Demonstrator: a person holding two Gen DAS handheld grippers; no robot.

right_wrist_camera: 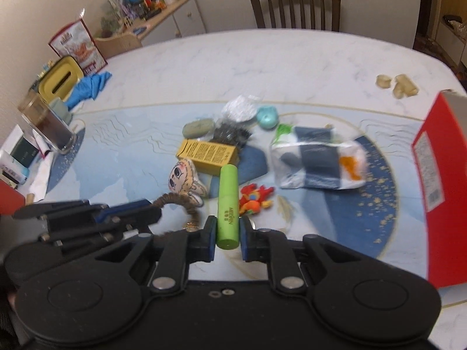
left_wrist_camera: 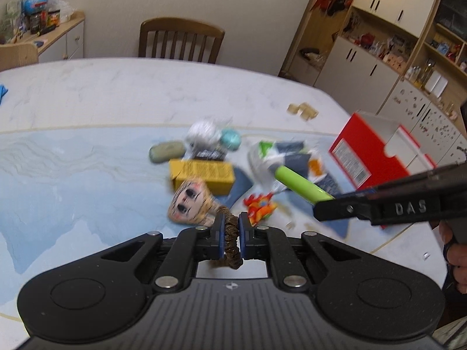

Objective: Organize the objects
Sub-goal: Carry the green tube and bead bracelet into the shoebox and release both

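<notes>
Two handheld grippers above a cluttered marble-pattern table (right_wrist_camera: pixel 262 55) with a blue mat.

Left gripper (left_wrist_camera: pixel 232 234): jaws clamped on a brown fabric scrunchie (left_wrist_camera: pixel 232 242), pinched upright between the blue pads. Attached to the scrunchie, a small plush doll face (left_wrist_camera: pixel 191 204), hanging just ahead and left of the fingers.

Right gripper (right_wrist_camera: pixel 228 233): jaws clamped on a lime-green tube (right_wrist_camera: pixel 227 210), gripped near its lower end, the rest pointing forward over the mat.

Loose on the mat beyond both grippers: a yellow carton (right_wrist_camera: pixel 208 153), an olive oval soap-like piece (right_wrist_camera: pixel 198 127), a silver foil packet (right_wrist_camera: pixel 238 109), a small teal round item (right_wrist_camera: pixel 267 118), a red and orange toy (right_wrist_camera: pixel 255 199), and a clear bag of folded dark items (right_wrist_camera: pixel 318 160).

At the right edge, a red box (right_wrist_camera: pixel 437 175), open, standing beside the mat.

Far side: a wooden chair (right_wrist_camera: pixel 294 7) pushed to the table. Left side: a yellow container (right_wrist_camera: pixel 59 81) and a blue cloth (right_wrist_camera: pixel 89 86).
</notes>
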